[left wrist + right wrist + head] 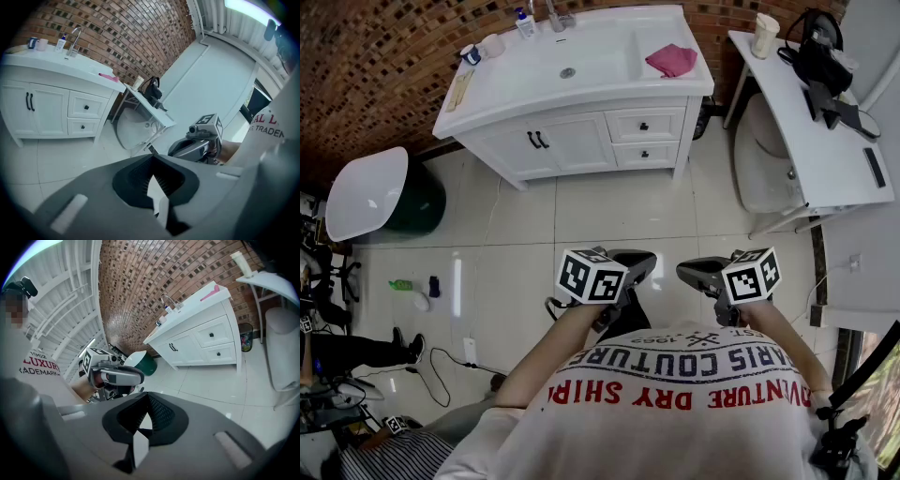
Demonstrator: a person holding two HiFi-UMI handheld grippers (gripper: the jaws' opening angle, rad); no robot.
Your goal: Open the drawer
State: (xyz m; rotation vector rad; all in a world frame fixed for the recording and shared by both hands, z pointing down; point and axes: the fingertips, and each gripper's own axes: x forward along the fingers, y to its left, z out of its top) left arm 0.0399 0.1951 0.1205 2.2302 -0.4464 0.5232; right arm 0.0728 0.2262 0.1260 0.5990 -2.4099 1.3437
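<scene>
Person stands back on the tiled floor (581,225), a gripper in each hand held close to the body, both aimed forward and tilted down toward the white vanity cabinet (581,141). The left tongs (152,180) are pressed together with nothing between them. The right tongs (140,427) are likewise pressed together and empty. The two grippers sit side by side, near each other but apart, each showing in the other's view. Task target: the upper drawer (645,125) and the lower drawer (646,154) are stacked at the right end of the cabinet front, both fully shut, each with one small dark knob. They are just right of the double doors (553,142), which have dark handles. Both drawers lie well apart from either tongs, across open floor, ahead of them; no contact. In the left gripper view the drawers show at upper left, in the right gripper view at upper right. On the white worktop (534,84) a pink cloth (672,60) lies at the right end above the drawers, with a faucet (555,17) and a soap bottle (524,22) at the back. A brick wall (375,56) is behind. A white side table (806,141) stands right of the cabinet, with a black bag (820,52) on it.
</scene>
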